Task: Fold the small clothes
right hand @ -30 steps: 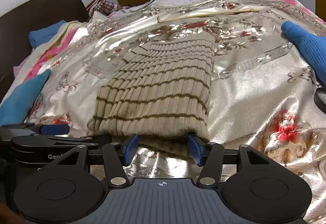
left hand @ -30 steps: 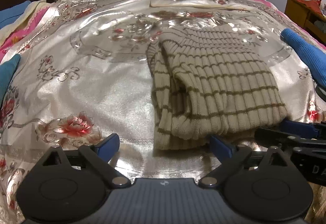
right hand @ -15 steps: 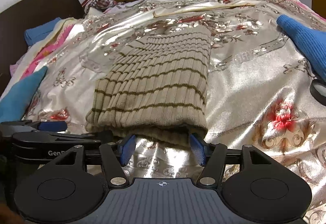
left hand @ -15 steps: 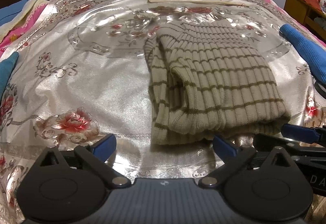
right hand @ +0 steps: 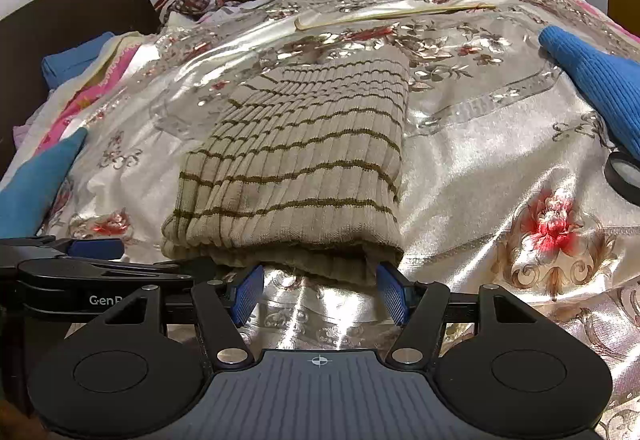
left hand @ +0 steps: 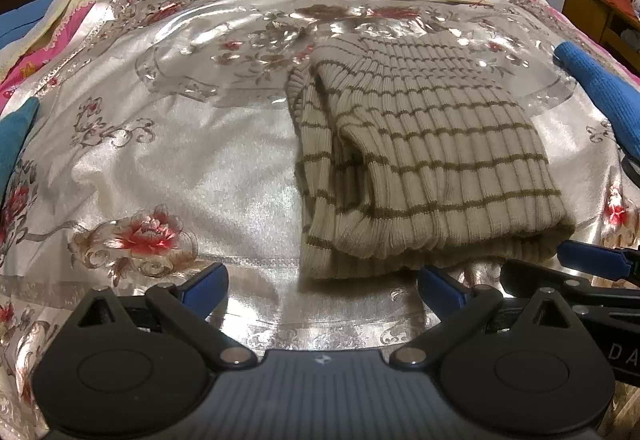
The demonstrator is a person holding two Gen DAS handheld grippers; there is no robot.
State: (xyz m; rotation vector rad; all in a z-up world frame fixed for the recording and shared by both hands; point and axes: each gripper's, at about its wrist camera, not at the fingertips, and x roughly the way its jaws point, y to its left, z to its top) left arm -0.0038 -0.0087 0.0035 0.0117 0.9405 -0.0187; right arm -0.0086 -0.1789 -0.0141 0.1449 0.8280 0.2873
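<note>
my left gripper (left hand: 322,286) and right gripper (right hand: 318,294) gape, empty, at the folded sweater's (left hand: 432,159) near hem — probably poised for 1 more fold.

Lit warmly from overhead, with hard glare across the satin bedspread (left hand: 168,159) and its clear plastic cover (right hand: 480,107). Sharp at centre, strongly bowed by fisheye, black at the corners. Short shadows under the striped sweater (left hand: 432,167).
</note>
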